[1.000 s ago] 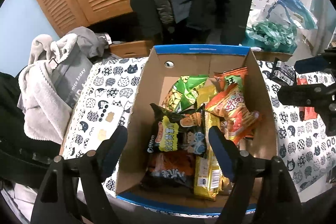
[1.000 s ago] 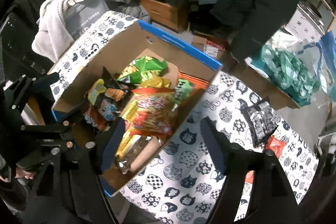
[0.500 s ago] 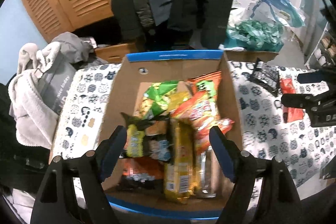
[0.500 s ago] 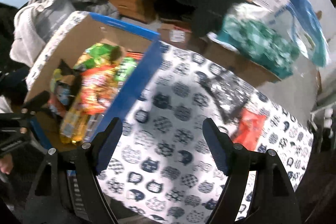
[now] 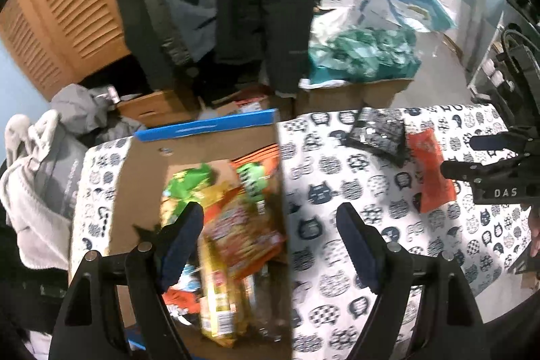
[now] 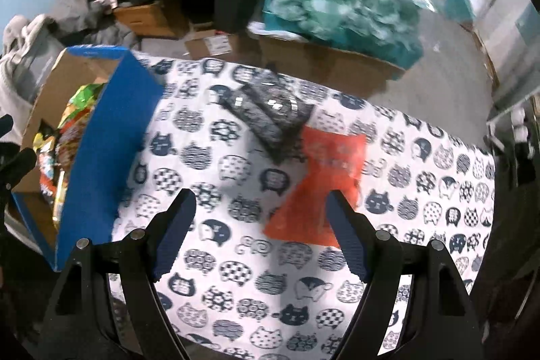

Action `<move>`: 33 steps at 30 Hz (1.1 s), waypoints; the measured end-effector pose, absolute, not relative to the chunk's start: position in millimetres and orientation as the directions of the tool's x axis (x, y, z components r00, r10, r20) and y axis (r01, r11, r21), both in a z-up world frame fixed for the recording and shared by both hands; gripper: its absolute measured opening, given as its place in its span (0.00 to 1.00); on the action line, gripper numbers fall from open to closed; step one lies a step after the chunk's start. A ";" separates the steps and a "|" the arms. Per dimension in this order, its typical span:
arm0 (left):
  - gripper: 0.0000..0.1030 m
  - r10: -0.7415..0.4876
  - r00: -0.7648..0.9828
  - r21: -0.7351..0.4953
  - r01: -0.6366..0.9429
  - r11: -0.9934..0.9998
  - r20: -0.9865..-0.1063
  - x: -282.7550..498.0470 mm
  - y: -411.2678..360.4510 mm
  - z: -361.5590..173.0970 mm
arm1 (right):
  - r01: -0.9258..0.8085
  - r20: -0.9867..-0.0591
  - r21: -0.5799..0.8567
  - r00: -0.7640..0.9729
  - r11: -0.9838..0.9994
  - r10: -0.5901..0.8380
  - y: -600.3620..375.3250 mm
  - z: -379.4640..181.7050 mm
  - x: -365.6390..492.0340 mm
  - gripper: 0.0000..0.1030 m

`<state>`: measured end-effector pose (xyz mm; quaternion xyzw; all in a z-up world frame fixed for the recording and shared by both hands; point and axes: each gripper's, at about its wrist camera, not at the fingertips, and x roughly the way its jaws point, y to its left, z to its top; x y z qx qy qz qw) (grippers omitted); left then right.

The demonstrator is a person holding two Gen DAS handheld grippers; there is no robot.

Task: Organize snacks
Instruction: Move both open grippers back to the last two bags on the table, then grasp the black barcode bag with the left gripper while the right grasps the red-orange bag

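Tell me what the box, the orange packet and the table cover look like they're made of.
Box: looks like corrugated cardboard, matte brown inside, printed blue outside. Orange packet: probably thin plastic film, slightly glossy and creased. Table cover: likely printed fabric with a cat pattern, flat and matte, though coated cloth is possible.

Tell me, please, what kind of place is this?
Probably a cluttered room in a home, used for storage. Dark coats hang beside a louvred wooden door, cardboard boxes sit on the floor, and a cat-print cloth covers the table.
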<state>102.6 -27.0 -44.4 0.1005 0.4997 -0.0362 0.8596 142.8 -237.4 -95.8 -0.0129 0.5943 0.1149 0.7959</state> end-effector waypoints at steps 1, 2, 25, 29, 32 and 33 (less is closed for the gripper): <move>0.80 0.034 0.496 0.135 0.170 0.976 -0.868 105.0 -32.6 -46.1 | -0.184 -0.951 0.114 0.264 0.976 0.161 -243.7 -99.3 143.9 0.76; 0.80 0.037 0.489 0.141 0.179 0.974 -0.871 109.6 -41.2 -49.5 | -0.176 -0.953 0.114 0.260 0.978 0.158 -247.7 -102.0 144.2 0.76; 0.80 0.088 0.300 0.163 0.237 0.958 -0.950 182.0 -107.4 -150.4 | -0.032 -0.985 0.120 0.119 0.992 0.123 -291.4 -208.8 186.5 0.76; 0.80 0.097 0.270 0.160 0.222 0.962 -0.958 190.1 -103.0 -165.4 | -0.026 -0.985 0.135 0.101 0.991 0.137 -292.2 -221.2 190.6 0.76; 0.80 0.107 0.261 0.166 0.214 0.963 -0.959 195.6 -103.3 -171.9 | -0.029 -0.988 0.125 0.091 0.992 0.127 -292.5 -228.0 192.7 0.76; 0.80 0.113 0.265 0.173 0.216 0.961 -0.958 196.5 -105.1 -172.6 | -0.033 -0.988 0.120 0.090 0.992 0.122 -292.8 -229.5 192.5 0.76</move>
